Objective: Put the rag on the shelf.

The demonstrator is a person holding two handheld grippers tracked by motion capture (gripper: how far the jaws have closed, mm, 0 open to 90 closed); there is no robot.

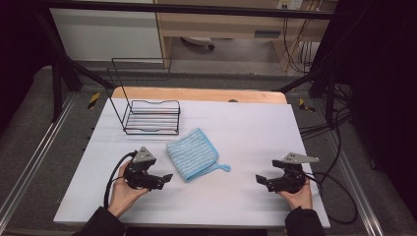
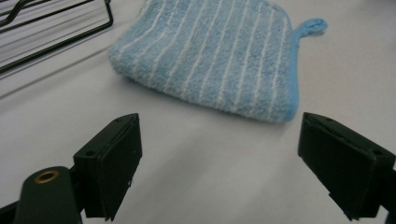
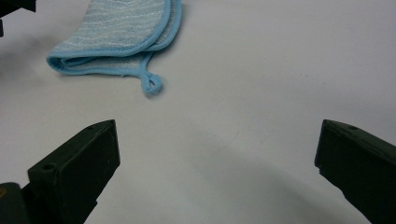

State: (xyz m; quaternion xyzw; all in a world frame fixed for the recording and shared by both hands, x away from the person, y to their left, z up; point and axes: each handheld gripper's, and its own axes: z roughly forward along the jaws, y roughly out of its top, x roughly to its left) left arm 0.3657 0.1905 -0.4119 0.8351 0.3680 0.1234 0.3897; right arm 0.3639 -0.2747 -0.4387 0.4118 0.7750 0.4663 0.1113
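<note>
Resting nearest the person's edge of the white-covered table [image 1: 236, 201]: left tongs [image 1: 165, 178] and right tongs [image 1: 260, 179], one in each hand, jaws spread wide and empty, pointing inward toward each other. Between them and slightly farther on, nearer the left tongs: folded light-blue terry cloth with white stripes [image 1: 192, 153], lying flat, its blue hanging loop [image 1: 223, 167] trailing toward the right tongs. Beyond the cloth, at the table's far left: black wire rack with tall back frame [image 1: 147, 115], standing upright, apart from the cloth.
</note>
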